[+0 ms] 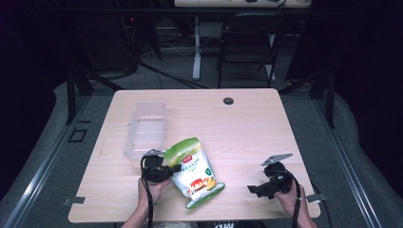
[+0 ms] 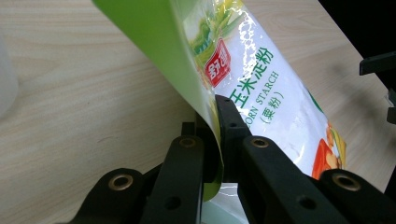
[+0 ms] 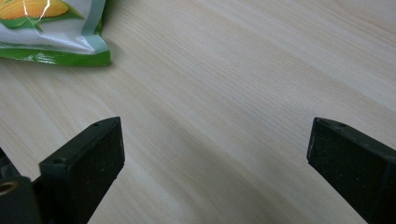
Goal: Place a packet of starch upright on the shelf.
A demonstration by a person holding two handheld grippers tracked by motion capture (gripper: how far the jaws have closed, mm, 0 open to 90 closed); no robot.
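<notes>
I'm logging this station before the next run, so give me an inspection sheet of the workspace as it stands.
Surface: light wood table, bare apart from the items below; dark round grommet near its far edge.
Job's things: corn starch bag at front centre; clear plastic container on the left half, empty as far as can be seen.
Clutter: nothing seen.
Grippers: left gripper shut on the bag's green edge; right gripper open over bare wood, holding nothing.
Cables: one black cable trails from each gripper toward the person.
Surroundings: dark room, folding chair and a white desk leg beyond the table.
</notes>
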